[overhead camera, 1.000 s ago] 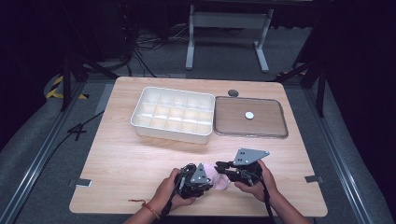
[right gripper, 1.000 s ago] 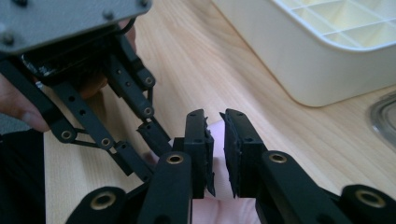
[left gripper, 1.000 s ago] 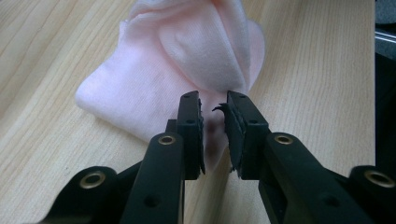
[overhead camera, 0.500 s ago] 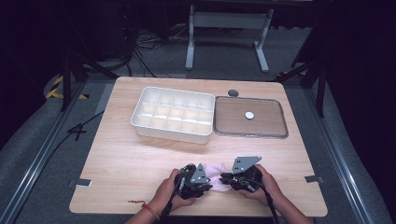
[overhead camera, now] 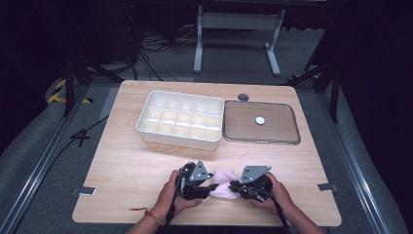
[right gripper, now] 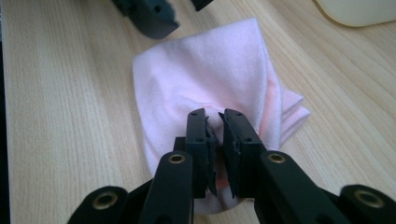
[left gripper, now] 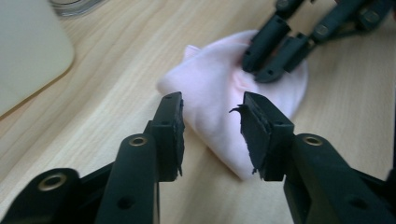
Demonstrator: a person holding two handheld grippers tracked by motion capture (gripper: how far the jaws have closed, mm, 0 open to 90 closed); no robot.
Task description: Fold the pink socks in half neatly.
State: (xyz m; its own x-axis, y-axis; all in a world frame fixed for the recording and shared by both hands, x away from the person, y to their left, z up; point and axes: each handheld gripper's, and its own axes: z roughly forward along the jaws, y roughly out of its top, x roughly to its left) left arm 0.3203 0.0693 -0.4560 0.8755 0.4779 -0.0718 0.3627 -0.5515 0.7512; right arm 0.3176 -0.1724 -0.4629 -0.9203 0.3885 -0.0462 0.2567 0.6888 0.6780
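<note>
Lower centre of frame: right gripper [right gripper: 215, 123] pinches pink cloth [right gripper: 205, 84], prob. anchoring it; left gripper [left gripper: 212, 109], jaws apart, straddles its edge.

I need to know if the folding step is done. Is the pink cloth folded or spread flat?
Folded. The pink cloth lies bunched into a small bundle with layered edges at one side, and the right gripper pinches a fold of it.

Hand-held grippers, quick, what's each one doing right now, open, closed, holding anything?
Left hand-held gripper: open, jaws apart over the near edge of the pink cloth, gripping nothing.
Right hand-held gripper: shut on the pink cloth.
</note>
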